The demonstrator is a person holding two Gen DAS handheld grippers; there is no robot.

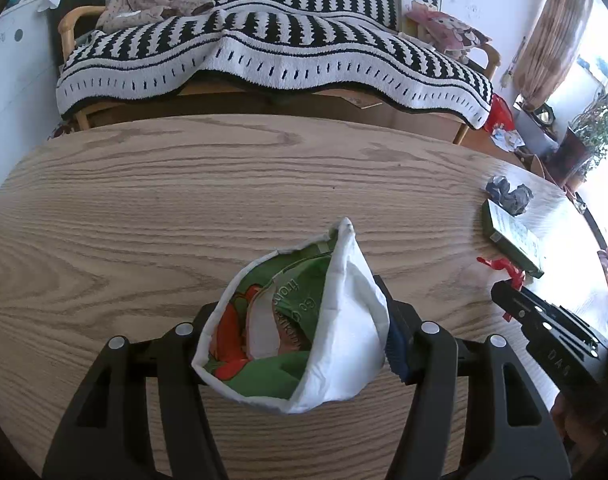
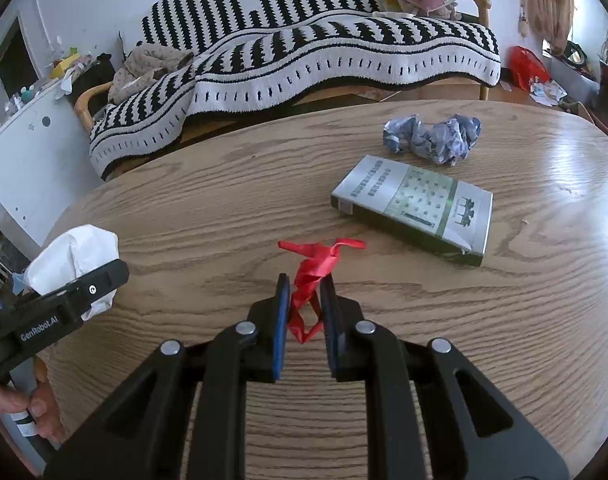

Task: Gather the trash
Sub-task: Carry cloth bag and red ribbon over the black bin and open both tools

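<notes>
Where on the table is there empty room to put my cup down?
The wide bare wood of the table between the white bag and the edge by the striped sofa is free. It's crowded on the right side: the crumpled paper, the green box and the red scrap sit close together there.

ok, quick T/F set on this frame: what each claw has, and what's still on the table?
1. The left claw grips an open bag. True.
2. The right claw is empty. False: a red wrapper sits between its fingers.
3. A green box lies flat on the table. True.
4. The crumpled blue paper is inside the bag. False: it lies on the table beyond the box.
</notes>
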